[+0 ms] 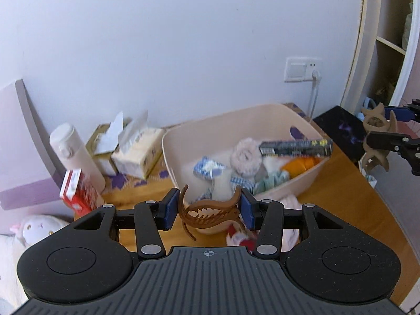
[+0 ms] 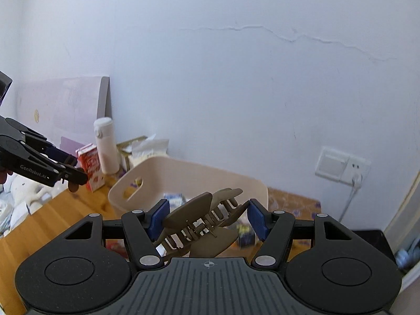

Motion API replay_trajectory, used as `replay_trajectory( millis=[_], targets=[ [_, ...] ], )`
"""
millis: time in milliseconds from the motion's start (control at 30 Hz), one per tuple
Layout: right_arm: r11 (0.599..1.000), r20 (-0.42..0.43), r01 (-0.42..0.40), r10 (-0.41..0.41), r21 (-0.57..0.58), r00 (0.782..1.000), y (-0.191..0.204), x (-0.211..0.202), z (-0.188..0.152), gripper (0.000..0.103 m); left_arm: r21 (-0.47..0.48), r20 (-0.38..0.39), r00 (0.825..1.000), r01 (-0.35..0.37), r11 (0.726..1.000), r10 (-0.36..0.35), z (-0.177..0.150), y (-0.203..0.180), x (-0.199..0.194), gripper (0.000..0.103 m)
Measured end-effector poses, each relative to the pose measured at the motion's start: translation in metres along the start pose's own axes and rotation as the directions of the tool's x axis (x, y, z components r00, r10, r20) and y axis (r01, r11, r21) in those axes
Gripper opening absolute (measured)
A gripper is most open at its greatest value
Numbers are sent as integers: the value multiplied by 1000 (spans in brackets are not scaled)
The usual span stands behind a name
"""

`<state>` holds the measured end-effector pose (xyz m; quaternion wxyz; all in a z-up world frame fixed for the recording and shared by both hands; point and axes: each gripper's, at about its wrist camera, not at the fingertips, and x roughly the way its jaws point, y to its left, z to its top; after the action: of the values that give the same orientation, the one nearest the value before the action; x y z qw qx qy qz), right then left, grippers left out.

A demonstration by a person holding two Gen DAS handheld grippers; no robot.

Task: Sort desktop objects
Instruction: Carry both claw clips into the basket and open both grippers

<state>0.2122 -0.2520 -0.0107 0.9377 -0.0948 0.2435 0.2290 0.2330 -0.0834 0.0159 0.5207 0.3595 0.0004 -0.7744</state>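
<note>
The left gripper (image 1: 208,211) is closed on a brown hair clip (image 1: 207,214), its two blue pads pressing the clip's ends. The clip hangs in the air just in front of the near rim of the beige bin (image 1: 168,155), above the wooden desk (image 1: 349,207). The right gripper (image 2: 207,220) is clamped on a larger tan hair clip (image 2: 202,223), which sits tilted between the pads with its spring and teeth showing; it is held just in front of the bin's (image 2: 157,173) near wall, on the side away from the handle cut-out.

In the left wrist view the right gripper (image 1: 378,131) shows at the far right of the bin, cut off by the picture edge, with the tan clip (image 1: 376,137) in its grip. In the right wrist view the left gripper (image 2: 74,174) reaches in well to the left of the bin; the brown clip there is mostly hidden behind the fingers.

Inside the bin lie a long dark box (image 1: 295,148), a fluffy pale thing (image 1: 245,155), something orange (image 1: 302,166) and blue-and-white packets (image 1: 208,170), all blurred and hard to name. Left of the bin stand tissue packs (image 1: 136,155), a white bottle (image 1: 76,155) and a red carton (image 1: 76,194). A small red-and-white thing (image 1: 240,237) below the left gripper is half hidden and too blurred to tell. A white plush toy (image 1: 36,229) is cut off at the lower left.
</note>
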Motion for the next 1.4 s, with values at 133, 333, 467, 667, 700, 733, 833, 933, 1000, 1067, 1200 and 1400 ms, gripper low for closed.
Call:
replay_trajectory(
  millis=[133,333,467,667,700,733,833,933,1000,1067,1200,1400],
  targets=[
    [1000,20,-7,7,-11,1000,-6,13,15,63,-12,7,1000,-18,1000,18,17,-1,11,49],
    [1000,18,-21,21,-17,1000,-16,44,29,63,-39,-29,999,-40,998,39,35,-1,42,49],
    [998,-3,-46,46,-30,999,-18,69,32,63,-39,-66,996,-56,998,53,40,-2,69,49],
    [994,-76,-95,91,-51,993,-18,112,25,63,-61,-134,990,-62,996,54,41,-5,111,49],
    [994,-88,-99,94,-55,992,-17,118,24,63,-61,-145,988,-66,996,57,40,-6,117,49],
    [993,-102,-104,97,-61,990,-16,124,22,63,-62,-157,986,-69,996,58,40,-7,123,49],
    [990,-138,-111,99,-84,986,-12,139,16,63,-56,-183,981,-81,995,69,37,-11,138,49],
    [988,-172,-114,95,-105,981,-8,152,10,63,-53,-208,974,-99,994,86,34,-13,150,50],
    [986,-191,-120,97,-112,977,-5,159,6,63,-55,-221,971,-107,993,92,31,-13,156,50],
    [984,-206,-128,102,-120,973,-2,164,3,63,-59,-236,967,-110,992,93,29,-13,160,50],
    [987,-232,-117,89,-110,969,0,171,-2,64,-59,-243,965,-114,992,97,28,-13,160,56],
    [992,-236,-94,72,-82,969,-8,165,-3,72,-65,-212,970,-131,989,115,32,-13,150,76]
  ],
)
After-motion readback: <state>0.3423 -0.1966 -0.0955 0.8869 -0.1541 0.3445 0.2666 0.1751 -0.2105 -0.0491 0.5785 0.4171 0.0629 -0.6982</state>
